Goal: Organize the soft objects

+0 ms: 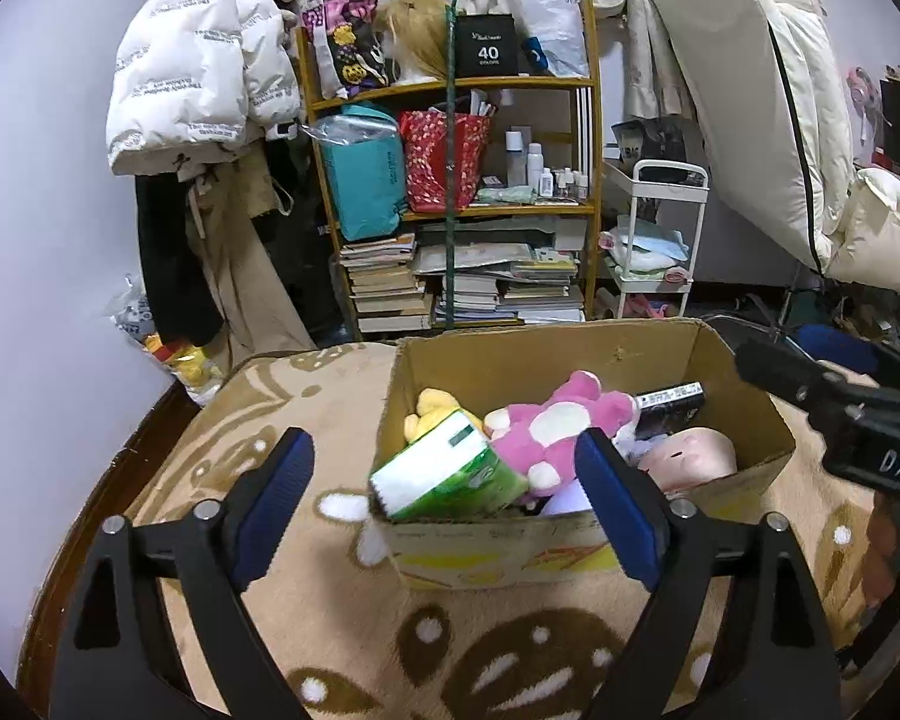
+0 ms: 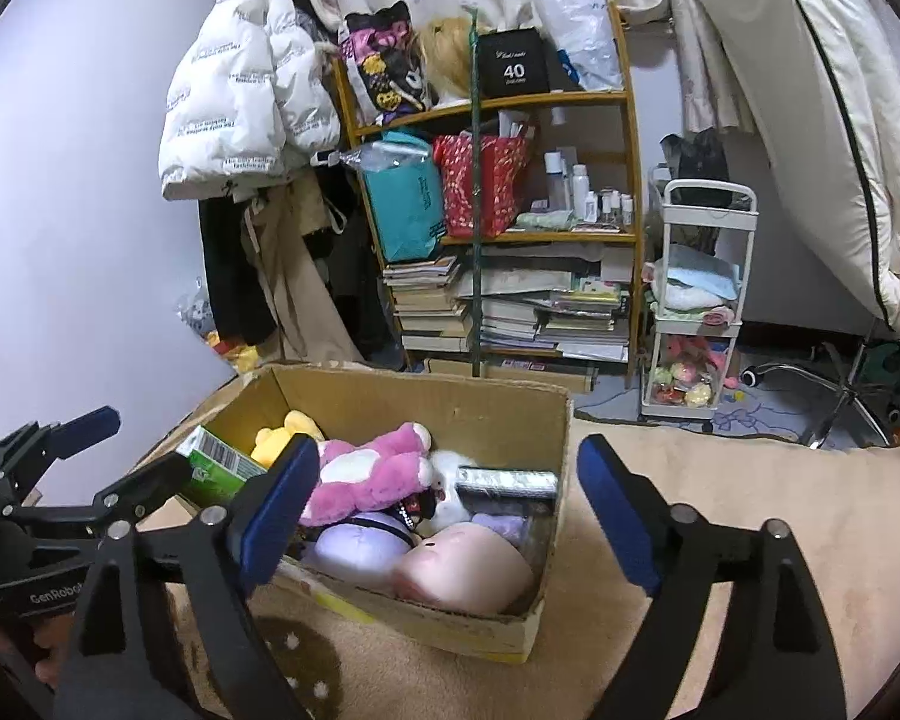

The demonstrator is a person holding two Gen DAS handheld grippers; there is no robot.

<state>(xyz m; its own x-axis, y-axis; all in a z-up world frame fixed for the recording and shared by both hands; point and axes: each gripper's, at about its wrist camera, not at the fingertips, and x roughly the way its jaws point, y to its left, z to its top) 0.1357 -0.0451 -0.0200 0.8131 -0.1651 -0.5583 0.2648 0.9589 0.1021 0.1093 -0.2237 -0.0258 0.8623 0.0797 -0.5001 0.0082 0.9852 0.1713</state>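
currently both the left gripper and right gripper gape wide and empty above the near rim of the cardboard box, the pink plush lying crosswise inside, nearer the left.

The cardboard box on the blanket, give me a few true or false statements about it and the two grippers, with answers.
1. The cardboard box holds a pink plush toy. True.
2. The green tissue pack lies flat on the blanket beside the box. False: it leans on the box's near corner, sticking out over the rim.
3. The left gripper is open and empty. True.
4. The right gripper is shut on the yellow plush toy. False: it is open, holding nothing.
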